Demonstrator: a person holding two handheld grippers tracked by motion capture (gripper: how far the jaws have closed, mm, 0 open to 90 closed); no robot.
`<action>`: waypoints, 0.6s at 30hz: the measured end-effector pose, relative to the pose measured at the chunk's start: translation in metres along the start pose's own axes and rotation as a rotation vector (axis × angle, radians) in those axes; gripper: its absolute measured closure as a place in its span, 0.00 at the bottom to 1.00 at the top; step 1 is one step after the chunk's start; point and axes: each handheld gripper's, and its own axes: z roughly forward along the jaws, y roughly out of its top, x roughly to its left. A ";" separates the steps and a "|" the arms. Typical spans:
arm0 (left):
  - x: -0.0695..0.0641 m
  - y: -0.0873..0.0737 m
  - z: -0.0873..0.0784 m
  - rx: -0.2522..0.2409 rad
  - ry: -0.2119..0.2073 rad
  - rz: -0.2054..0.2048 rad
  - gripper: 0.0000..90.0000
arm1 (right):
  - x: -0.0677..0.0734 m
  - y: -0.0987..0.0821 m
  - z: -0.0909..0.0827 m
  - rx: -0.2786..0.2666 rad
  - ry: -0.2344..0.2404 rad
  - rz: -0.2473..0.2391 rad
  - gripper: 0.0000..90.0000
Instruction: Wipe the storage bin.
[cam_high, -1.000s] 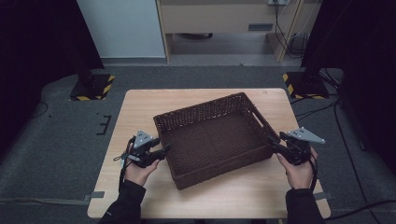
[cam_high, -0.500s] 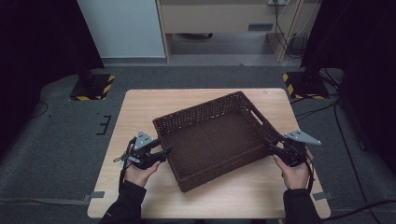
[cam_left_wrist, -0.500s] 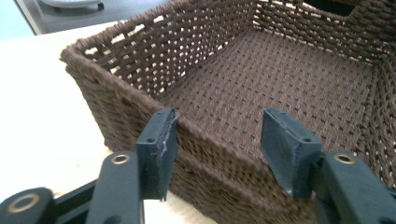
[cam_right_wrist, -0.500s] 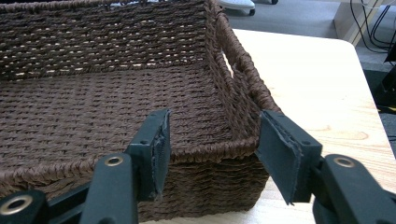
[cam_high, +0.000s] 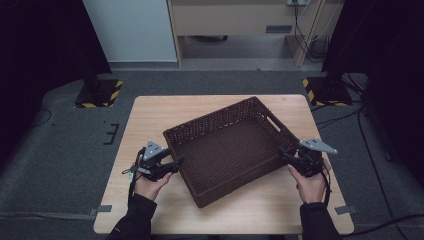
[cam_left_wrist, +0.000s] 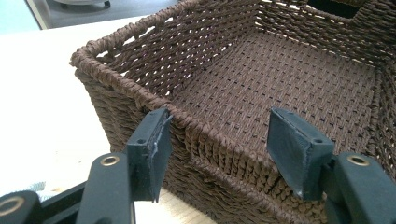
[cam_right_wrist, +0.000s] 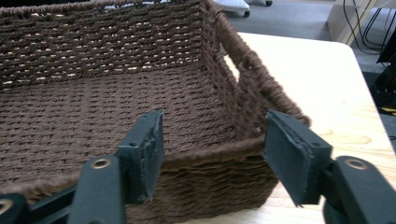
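A dark brown woven basket (cam_high: 225, 150) sits slantwise and empty on the pale wooden table (cam_high: 160, 115). My left gripper (cam_high: 172, 164) is at its left wall near the front corner. In the left gripper view the gripper (cam_left_wrist: 219, 126) straddles the braided rim (cam_left_wrist: 201, 128); its jaws have just been opening and neither pad presses on the weave. My right gripper (cam_high: 286, 156) is at the basket's right front corner. In the right gripper view the gripper (cam_right_wrist: 215, 126) has also just been opening, with the rim (cam_right_wrist: 210, 154) loose between the pads.
A handle slot (cam_right_wrist: 233, 70) is cut into the basket's wall near my right gripper. Bare tabletop lies in front of the basket (cam_high: 260, 210) and behind it. Yellow-and-black stand bases (cam_high: 97, 95) (cam_high: 327, 90) rest on the floor past the table.
Both pairs of jaws have spread apart off the basket's rim. My right hand has slid slightly toward the table's front edge. The basket has barely shifted.
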 end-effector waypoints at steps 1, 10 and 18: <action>-0.001 0.000 0.000 -0.001 0.000 0.000 0.43 | 0.002 -0.001 0.002 0.005 -0.002 -0.002 0.38; 0.009 0.007 -0.005 -0.028 0.008 -0.009 0.41 | -0.007 -0.003 0.010 -0.017 -0.022 0.020 0.38; 0.005 0.003 0.001 -0.010 -0.013 0.016 0.40 | -0.006 0.000 0.010 -0.027 -0.014 0.009 0.35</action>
